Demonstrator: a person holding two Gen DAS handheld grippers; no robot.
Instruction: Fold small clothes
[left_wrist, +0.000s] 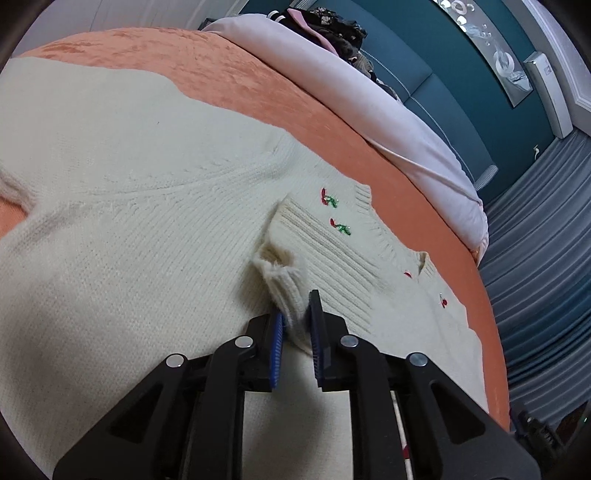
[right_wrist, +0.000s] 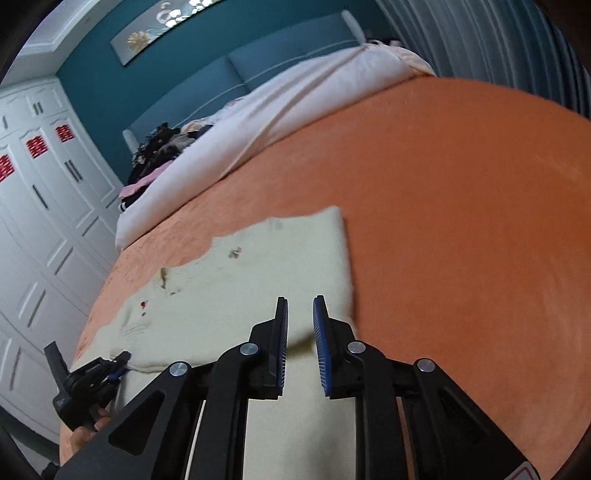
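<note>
A cream knitted sweater (left_wrist: 155, 206) with small red and green embroidered cherries lies partly folded on the orange bed cover (left_wrist: 221, 77). My left gripper (left_wrist: 297, 306) is shut on the ribbed sleeve cuff (left_wrist: 286, 291) of the sweater, holding it over the sweater body. In the right wrist view the sweater (right_wrist: 258, 280) lies flat with a folded right edge. My right gripper (right_wrist: 300, 310) hovers above that edge with a small gap between its blue pads and nothing in it. The left gripper (right_wrist: 110, 365) shows at the lower left of the right wrist view.
A white duvet (right_wrist: 295, 118) and a pile of dark clothes (right_wrist: 159, 147) lie at the head of the bed against a teal headboard (right_wrist: 288, 48). White wardrobe doors (right_wrist: 40, 221) stand left. Grey curtains (left_wrist: 546, 258) hang past the bed's edge.
</note>
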